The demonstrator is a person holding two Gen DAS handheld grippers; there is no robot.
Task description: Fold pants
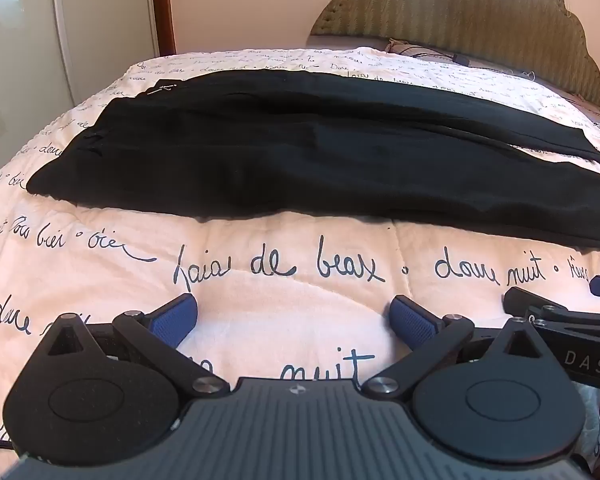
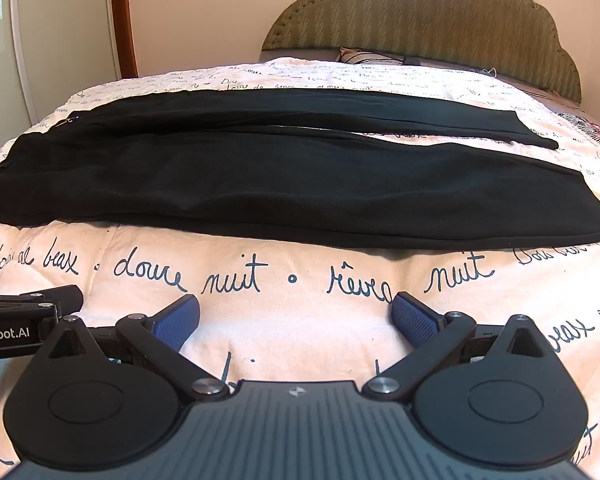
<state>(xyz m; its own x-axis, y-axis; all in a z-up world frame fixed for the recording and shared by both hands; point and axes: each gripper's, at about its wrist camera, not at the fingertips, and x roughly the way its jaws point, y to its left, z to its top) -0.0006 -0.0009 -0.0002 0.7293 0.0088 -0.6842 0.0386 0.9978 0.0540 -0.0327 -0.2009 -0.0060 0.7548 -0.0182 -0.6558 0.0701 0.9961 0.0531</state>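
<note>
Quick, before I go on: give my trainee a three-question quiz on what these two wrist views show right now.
1. True or false: the left gripper is shut on the black fabric pants.
2. Multiple choice: the pants lie on A) a wooden floor, B) the white quilt with handwritten script, C) a chair.
3. Fill in: the right gripper's blue-padded fingers are ___.

Key: 1 false, it is open and short of the pants; 2 B; 3 open.

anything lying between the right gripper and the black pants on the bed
No object: between the right gripper and the black pants there is only the white bedspread with its handwritten script, seen in the right wrist view. The gripper is open.
</note>
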